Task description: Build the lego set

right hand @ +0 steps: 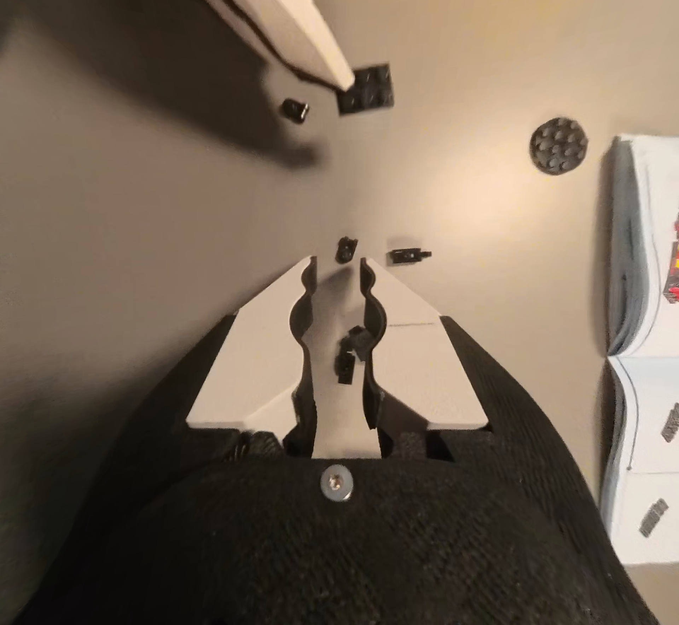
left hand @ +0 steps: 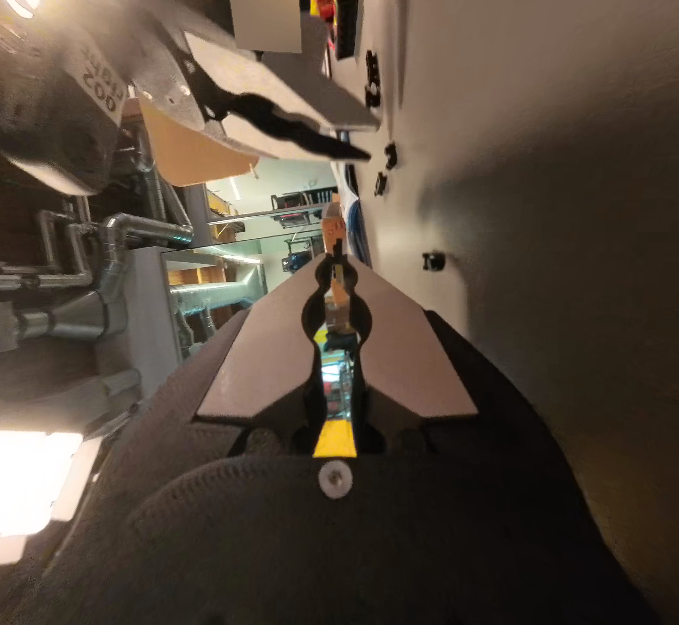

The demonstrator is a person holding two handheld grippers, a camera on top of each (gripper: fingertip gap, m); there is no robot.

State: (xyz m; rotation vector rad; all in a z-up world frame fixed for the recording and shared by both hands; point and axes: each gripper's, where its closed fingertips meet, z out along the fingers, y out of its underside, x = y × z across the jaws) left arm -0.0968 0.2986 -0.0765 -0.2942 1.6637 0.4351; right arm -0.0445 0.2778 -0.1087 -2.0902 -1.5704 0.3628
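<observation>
Left gripper (left hand: 336, 265): white fingers with black wavy pads, tips nearly together, gripping nothing visible; the view is rolled sideways, the pale table (left hand: 532, 130) on its right.
Right gripper (right hand: 338, 260): fingers apart, empty, aimed down at the table.
Small black lego piece (right hand: 346, 249): on the table just beyond the right fingertips.
Black square studded plate (right hand: 367, 95): farther off, beside the left gripper's tip.
Black round studded plate (right hand: 558, 147): far right.
White instruction booklet (right hand: 646, 313): open at the right edge.
</observation>
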